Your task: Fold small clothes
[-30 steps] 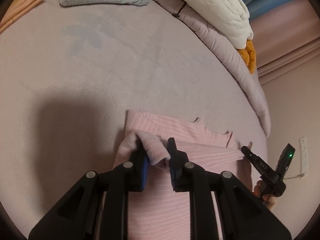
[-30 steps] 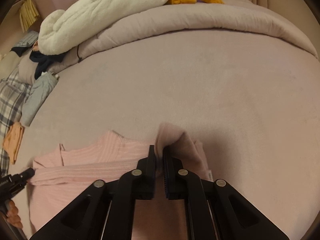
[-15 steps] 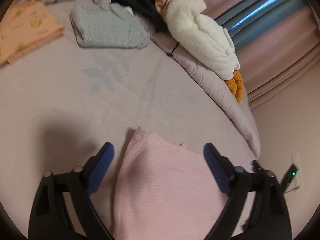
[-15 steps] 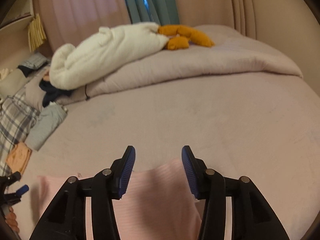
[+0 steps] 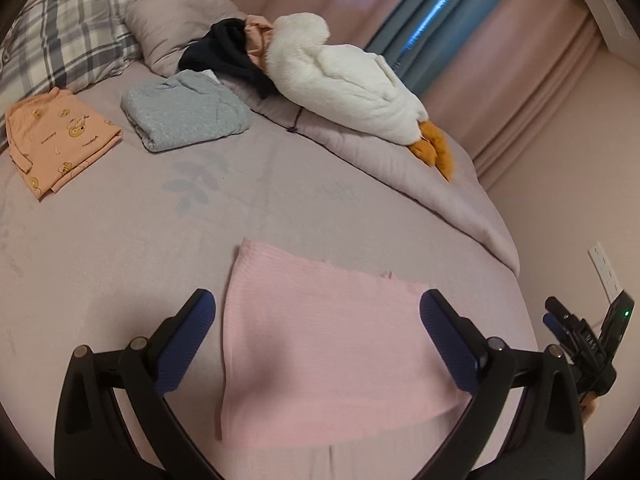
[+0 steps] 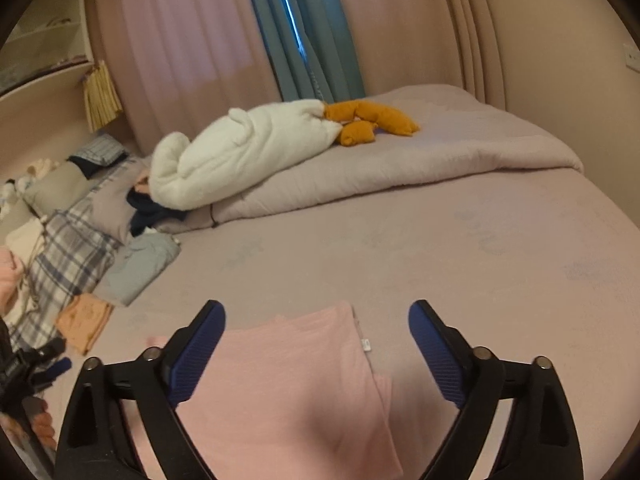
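A pink ribbed garment (image 5: 320,340) lies folded flat on the mauve bed sheet (image 5: 120,248). It also shows in the right wrist view (image 6: 292,384). My left gripper (image 5: 316,320) is open wide and empty, raised above the garment's near part. My right gripper (image 6: 316,328) is open wide and empty, also raised above the garment. The right gripper shows at the far right of the left wrist view (image 5: 580,344). The left gripper shows at the left edge of the right wrist view (image 6: 36,364).
A folded orange garment (image 5: 56,136) and a folded grey-blue garment (image 5: 184,110) lie at the bed's far left. A white plush with orange feet (image 5: 344,80) rests on a rolled duvet (image 5: 420,184). Plaid pillows (image 5: 60,40) and dark clothes (image 5: 228,56) lie beyond.
Both grippers let go of the pink garment's edge, opened wide and lifted back. The garment now lies folded over flat.
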The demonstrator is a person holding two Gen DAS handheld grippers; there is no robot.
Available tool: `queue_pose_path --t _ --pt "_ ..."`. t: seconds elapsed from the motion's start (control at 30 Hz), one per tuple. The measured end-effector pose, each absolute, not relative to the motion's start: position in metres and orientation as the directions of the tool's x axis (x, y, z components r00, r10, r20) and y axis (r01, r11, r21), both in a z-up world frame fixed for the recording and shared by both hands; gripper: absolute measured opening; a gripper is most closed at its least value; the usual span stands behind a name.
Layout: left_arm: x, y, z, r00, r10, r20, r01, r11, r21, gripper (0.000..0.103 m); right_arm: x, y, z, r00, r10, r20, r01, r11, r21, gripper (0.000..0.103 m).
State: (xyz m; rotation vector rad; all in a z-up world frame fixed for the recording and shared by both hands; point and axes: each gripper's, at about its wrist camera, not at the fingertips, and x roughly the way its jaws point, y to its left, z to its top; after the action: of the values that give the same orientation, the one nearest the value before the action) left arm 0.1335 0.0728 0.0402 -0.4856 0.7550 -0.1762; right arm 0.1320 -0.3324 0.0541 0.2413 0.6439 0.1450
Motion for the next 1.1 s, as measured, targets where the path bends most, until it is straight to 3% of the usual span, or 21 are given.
queue_pose_path --t 0.17,0.33,0.47,0.73,1.1 --pt "0.106 0.068 0.050 0.732 -0.315 -0.604 -0.006 0.884 -0.468 0.102 0.106 -0.325 0.061 0.804 0.242 -0.543 -0.116 0.960 0.256 0.095" --pt "0.083 0.064 0.049 0.748 -0.291 -0.597 -0.006 0.896 -0.444 0.102 0.085 -0.316 0.056 0.820 0.205 -0.535 -0.115 0.974 0.197 0.096" --pt "0.070 0.057 0.031 0.731 -0.240 -0.639 -0.041 0.919 -0.392 0.102 0.073 -0.305 0.037 0.818 0.143 -0.558 -0.077 0.987 0.140 0.096" --pt "0.059 0.044 -0.005 0.678 -0.213 -0.704 -0.048 0.942 -0.331 0.102 0.059 -0.303 0.005 0.777 0.205 -0.596 -0.046 0.962 0.270 0.096" --pt "0.062 0.035 -0.032 0.639 -0.208 -0.741 -0.054 0.948 -0.314 0.102 0.047 -0.308 -0.017 0.777 0.120 -0.618 0.059 0.963 0.262 0.096"
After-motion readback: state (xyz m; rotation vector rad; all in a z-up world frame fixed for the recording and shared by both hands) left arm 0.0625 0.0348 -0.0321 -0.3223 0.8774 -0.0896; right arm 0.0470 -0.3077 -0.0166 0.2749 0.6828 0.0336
